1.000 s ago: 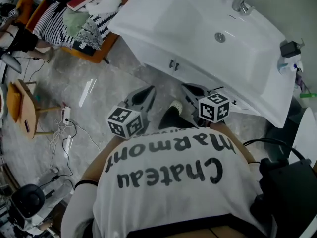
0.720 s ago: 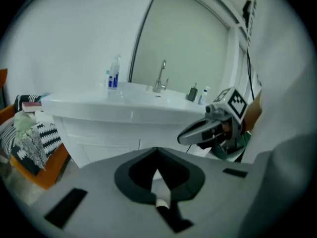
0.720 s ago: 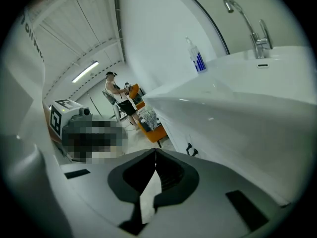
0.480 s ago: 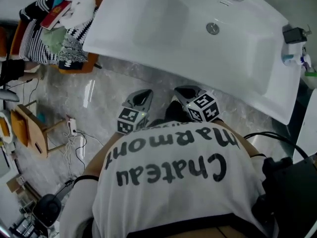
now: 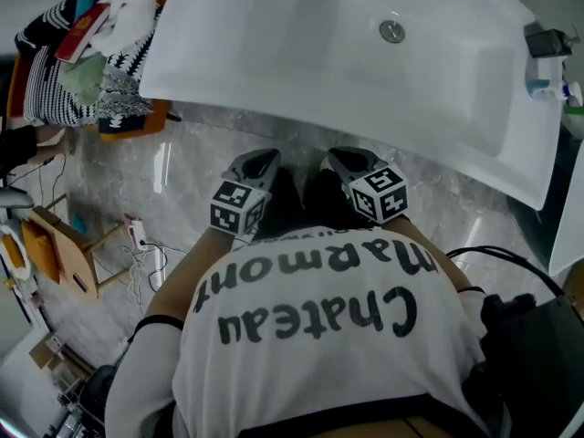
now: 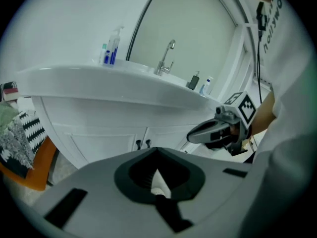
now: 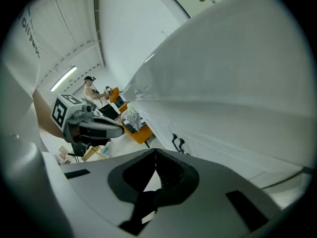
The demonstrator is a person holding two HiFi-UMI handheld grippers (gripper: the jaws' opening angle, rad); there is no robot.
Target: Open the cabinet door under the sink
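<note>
Left gripper (image 6: 156, 150) and right gripper (image 7: 155, 151) both closed, empty; open left's jaws, go for cabinet door handles (image 6: 138, 144) at its 12 o'clock.

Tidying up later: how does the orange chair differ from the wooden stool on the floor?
The orange chair is heaped with clothes; the wooden stool carries none. The orange chair is next to the sink; the wooden stool stands farther off, beside white cables. Both stand on the floor.

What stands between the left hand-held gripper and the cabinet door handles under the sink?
Nothing visible. In the left gripper view, the left hand-held gripper, jaws shut and empty, faces the door handles across open space; the sink only overhangs above them.
</note>
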